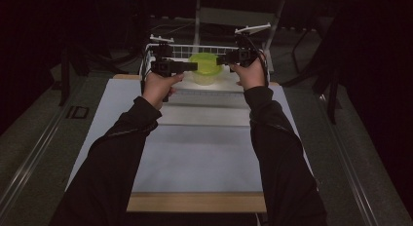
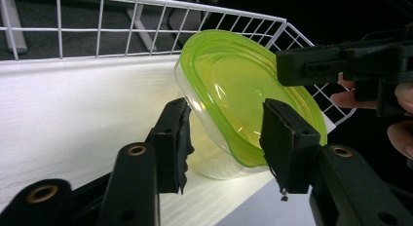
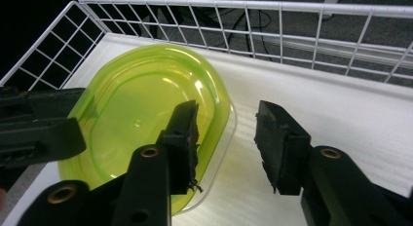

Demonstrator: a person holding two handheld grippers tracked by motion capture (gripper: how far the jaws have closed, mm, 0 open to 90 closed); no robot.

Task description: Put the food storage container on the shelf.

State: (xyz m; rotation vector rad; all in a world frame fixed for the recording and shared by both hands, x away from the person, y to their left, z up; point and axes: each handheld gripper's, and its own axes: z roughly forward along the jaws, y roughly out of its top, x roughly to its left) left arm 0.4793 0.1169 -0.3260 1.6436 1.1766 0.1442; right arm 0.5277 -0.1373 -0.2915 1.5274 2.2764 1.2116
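Green-lidded container (image 1: 205, 67) sits inside the wire basket (image 1: 192, 49) at the far end of the table, between both grippers; left gripper (image 2: 224, 138) spread, its jaws straddling the container's near rim, not yet pinching; right gripper (image 3: 226, 138) also spread, one jaw over the container's edge, the other out over bare basket floor; container's long axis runs roughly across, gripper to gripper; left looks better placed to close on it.
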